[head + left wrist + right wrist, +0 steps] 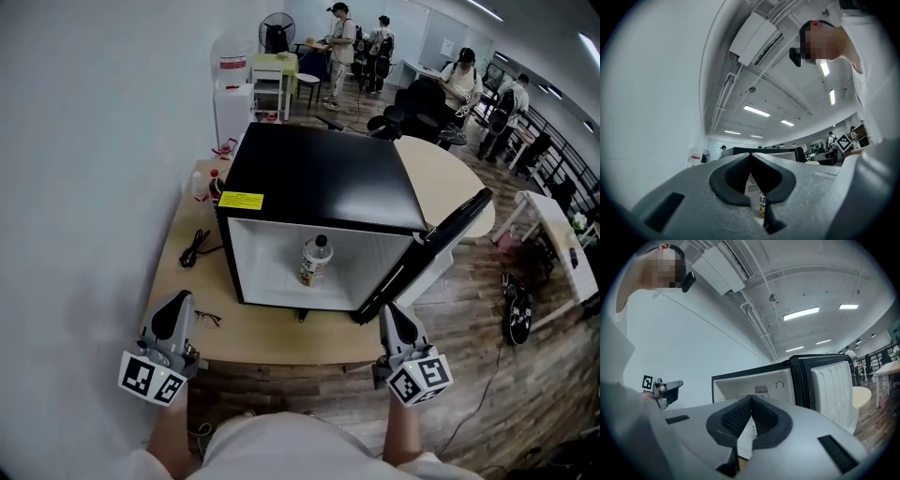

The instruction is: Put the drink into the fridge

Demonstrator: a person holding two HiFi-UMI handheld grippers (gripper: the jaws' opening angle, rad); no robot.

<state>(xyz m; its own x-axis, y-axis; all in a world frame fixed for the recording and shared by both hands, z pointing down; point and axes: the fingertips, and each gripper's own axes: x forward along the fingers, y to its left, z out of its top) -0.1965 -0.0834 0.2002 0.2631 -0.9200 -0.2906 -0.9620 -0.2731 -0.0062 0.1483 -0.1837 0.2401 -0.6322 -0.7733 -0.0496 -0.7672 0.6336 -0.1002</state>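
Note:
A black mini fridge [319,173] stands on the wooden table [272,333] with its door [427,253] swung open to the right. The drink bottle [316,261], with a dark cap and printed label, stands upright inside the white compartment. My left gripper [181,298] hovers over the table's front left edge, shut and empty. My right gripper [386,309] is near the door's lower end, its jaws closed together with nothing held. The left gripper view shows its closed tips [751,154] with the bottle [757,197] behind them. From the right gripper [751,397] I see the fridge [754,380] and door [832,385].
A black cable [195,248] and a pair of glasses [208,319] lie on the table left of the fridge. Small bottles [202,183] stand at the back left corner. A water dispenser [232,94] is behind, people sit at desks further back, and shoes [517,314] lie on the floor at right.

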